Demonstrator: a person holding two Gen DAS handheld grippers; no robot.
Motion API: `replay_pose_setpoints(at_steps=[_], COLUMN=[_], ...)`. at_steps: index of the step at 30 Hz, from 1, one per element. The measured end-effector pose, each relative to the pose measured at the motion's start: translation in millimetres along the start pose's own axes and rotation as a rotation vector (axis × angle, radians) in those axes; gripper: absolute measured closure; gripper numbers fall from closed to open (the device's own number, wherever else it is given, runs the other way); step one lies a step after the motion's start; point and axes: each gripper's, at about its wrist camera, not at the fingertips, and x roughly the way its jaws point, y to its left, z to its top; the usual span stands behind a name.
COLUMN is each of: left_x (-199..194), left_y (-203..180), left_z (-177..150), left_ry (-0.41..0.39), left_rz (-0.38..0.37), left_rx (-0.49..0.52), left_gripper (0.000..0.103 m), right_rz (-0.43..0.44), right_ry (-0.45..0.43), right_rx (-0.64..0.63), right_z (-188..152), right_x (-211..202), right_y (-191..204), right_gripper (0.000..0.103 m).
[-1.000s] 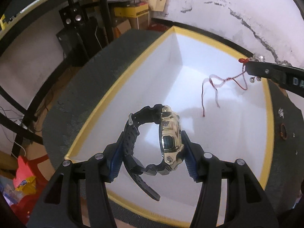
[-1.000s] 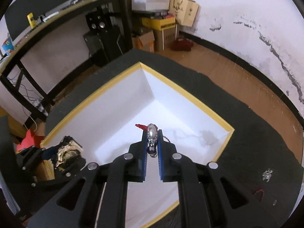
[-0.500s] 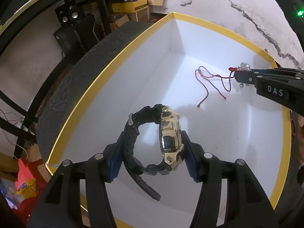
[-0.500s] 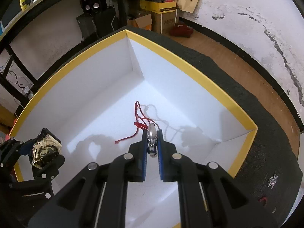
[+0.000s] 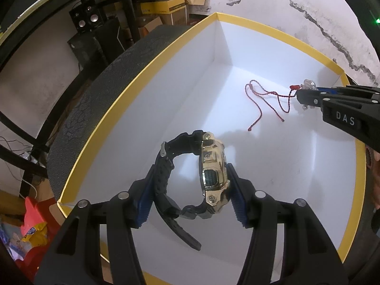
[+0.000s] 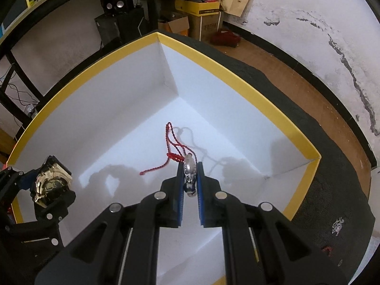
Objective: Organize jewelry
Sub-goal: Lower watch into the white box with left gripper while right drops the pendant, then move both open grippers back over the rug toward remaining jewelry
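Yellow-rimmed box (image 5: 133,80) with a white interior occupies the work surface, a black textured mat (image 6: 332,166) on a round table. Beyond the mat: wooden floor, a white wall with dark cracks, a black metal frame, cardboard cartons (image 6: 197,7) and black speakers (image 6: 114,4).

Left gripper (image 5: 190,190): jaws partly spread and pressing on a watch (image 5: 211,173) with a gold case and black strap. One blue pad bears on the strap, the other on the case. The watch hangs over the white floor of the box, near its left side.

Right gripper (image 6: 190,178): jaws nearly pressed together, pinching a silver pendant (image 6: 190,173). Its red cord (image 6: 171,147) trails forward and lies on the box floor.

View differences:
- Left wrist view shows the watch edge-on, with strap loop and buckle, and the right gripper from the side at the right wall of the box, marked "DAS".
- Right wrist view shows the watch face-on at the lower left, plus a small silver trinket (image 6: 337,225) and a small red item (image 6: 327,249) lying on the mat outside the box.
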Motion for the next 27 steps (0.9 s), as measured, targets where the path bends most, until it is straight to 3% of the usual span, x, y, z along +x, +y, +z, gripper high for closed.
replay_pose_setpoints(at_steps=[4, 6, 7, 8, 13, 14, 17, 23, 27], left_x=[-2.4, -6.1, -11.1, -15.1, -38.0, -43.1, -63.5, -111.3, -138.8], left_y=[-3.2, -4.0, -5.9, -7.9, -18.8, -20.8, -30.2, -69.2, -129.2], left_z=[0.8, 0.6, 1.6, 2.5, 5.6, 5.0, 1.7, -5.7, -14.7], left_ry=[-0.003, -0.013, -0.030, -0.042, -0.072, -0.081, -0.112, -0.199, -0.257], left_rz=[0.003, -0.002, 0.004, 0.014, 0.032, 0.026, 0.028, -0.048, -0.127], left_rx=[0.006, 0.007, 0.015, 0.022, 0.050, 0.053, 0.066, 0.078, 0.145], left_gripper=[0.044, 0.037, 0.026, 0.016, 0.007, 0.007, 0.007, 0.006, 0.006], right_rz=[-0.022, -0.021, -0.032, -0.042, -0.028, -0.028, -0.008, -0.086, -0.203], right_ry=[-0.013, -0.028, -0.051, -0.075, -0.136, -0.152, -0.211, -0.351, -0.435], right_rx=[0.012, 0.026, 0.027, 0.026, 0.047, 0.057, 0.100, 0.198, 0.334], right_z=[-0.2, -0.7, -1.8, -2.2, -8.7, -12.9, -33.2, -116.8, -197.6], right_x=[-6.7, -15.3, -21.3, -29.0, -73.0, -85.1, -128.9, -223.5, -274.5], right_y=[-3.7, -7.6, -8.6, -9.7, -24.2, -29.3, -51.8, -112.5, -173.8], right_gripper=[0.089, 0.053, 0.028, 0.023, 0.017, 0.013, 0.012, 0.009, 0.007])
